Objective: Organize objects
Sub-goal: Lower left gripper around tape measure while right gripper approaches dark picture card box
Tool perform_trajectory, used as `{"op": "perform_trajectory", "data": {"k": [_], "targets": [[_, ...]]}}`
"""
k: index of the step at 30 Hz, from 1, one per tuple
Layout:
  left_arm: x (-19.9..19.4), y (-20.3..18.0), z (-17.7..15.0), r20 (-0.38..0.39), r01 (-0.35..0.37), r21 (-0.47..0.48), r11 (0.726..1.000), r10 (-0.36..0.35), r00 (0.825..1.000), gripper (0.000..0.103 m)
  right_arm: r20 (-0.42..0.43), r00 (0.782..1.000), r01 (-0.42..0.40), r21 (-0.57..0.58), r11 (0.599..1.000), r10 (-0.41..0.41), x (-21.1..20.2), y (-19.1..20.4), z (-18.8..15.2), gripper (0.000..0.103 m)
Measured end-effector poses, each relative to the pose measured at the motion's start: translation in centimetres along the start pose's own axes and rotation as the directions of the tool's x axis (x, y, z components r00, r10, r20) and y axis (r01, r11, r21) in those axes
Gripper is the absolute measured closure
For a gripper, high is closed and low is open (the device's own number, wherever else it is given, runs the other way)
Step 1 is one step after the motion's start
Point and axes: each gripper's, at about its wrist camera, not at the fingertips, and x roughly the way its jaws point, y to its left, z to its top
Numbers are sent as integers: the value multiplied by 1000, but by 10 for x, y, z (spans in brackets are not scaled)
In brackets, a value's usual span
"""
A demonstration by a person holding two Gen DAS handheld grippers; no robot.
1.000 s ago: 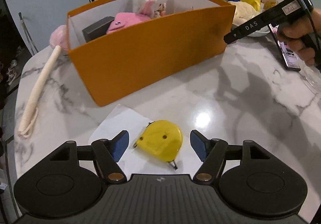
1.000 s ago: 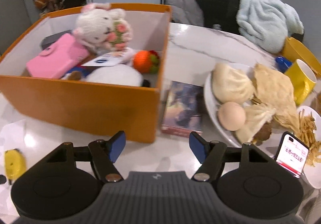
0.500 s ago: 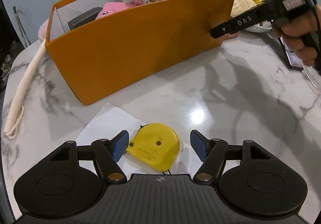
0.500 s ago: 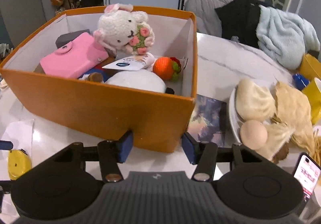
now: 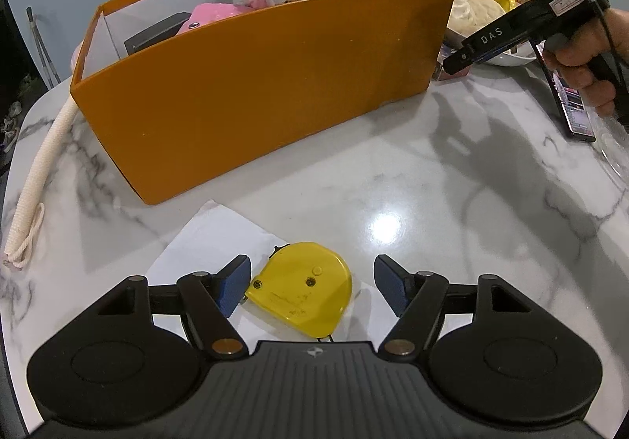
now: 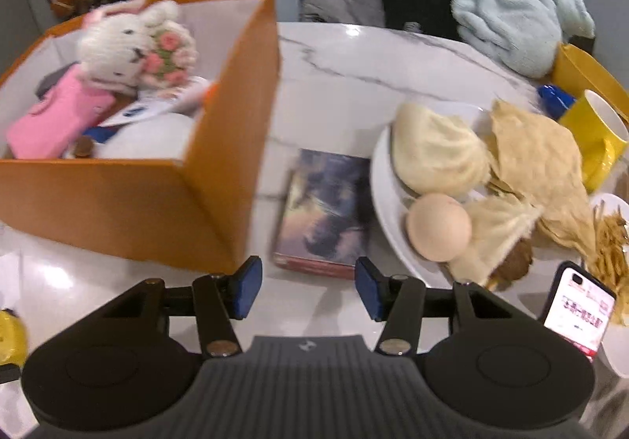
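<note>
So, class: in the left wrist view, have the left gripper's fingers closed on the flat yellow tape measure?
No, the left gripper is open, and the flat yellow tape measure lies between its fingers.

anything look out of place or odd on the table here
Yes: a yellow tape measure lies loose on a white paper sheet outside the orange box, between the open left gripper fingers. A cord trails off the table edge.

The left tongs now sit closer around the yellow tape measure, whose left edge lies just beside the left pad. The right tongs have swung rightward off the orange box, whose corner they straddled half a second ago, and now frame the small book on the tabletop.
</note>
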Motion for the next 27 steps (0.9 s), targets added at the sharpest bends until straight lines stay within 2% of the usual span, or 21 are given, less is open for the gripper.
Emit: {"op": "perform_trajectory", "data": {"k": [2, 6, 10, 14, 16, 17, 19, 21, 23, 27], "targets": [[1, 1, -1, 0, 0, 0, 1000, 0, 1000, 21, 16, 1000, 10, 26, 1000, -11, 2, -4, 0, 48], [1, -1, -2, 1, -4, 3, 1000, 4, 1000, 21, 62, 998, -37, 113, 993, 30, 8, -10, 4, 46], [3, -2, -3, 2, -7, 10, 1000, 7, 1000, 19, 79, 997, -2, 122, 993, -8, 14, -5, 7, 40], [4, -4, -5, 2, -15, 16, 1000, 15, 1000, 18, 78, 994, 73, 66, 995, -78, 16, 7, 7, 45], [4, -4, -5, 0, -18, 17, 1000, 18, 1000, 18, 48, 994, 89, 89, 992, -93, 16, 6, 8, 41], [3, -4, -4, -1, -18, 16, 1000, 18, 1000, 18, -1, 996, 88, 134, 987, -89, 19, 2, 8, 40], [2, -4, -4, 0, -16, 16, 1000, 16, 1000, 18, -41, 999, 44, 237, 971, -35, 23, -8, 5, 40], [1, -2, -4, -9, -11, 17, 1000, 11, 1000, 18, -6, 1000, 11, 266, 964, -10, 24, -11, 3, 39], [1, -2, -4, -11, -12, 14, 1000, 12, 1000, 18, 29, 999, 11, 268, 963, -19, 25, -13, 3, 39], [1, -4, -4, -11, -17, 21, 1000, 17, 1000, 18, 67, 995, 57, 203, 978, -72, 31, -4, 2, 42]]}}
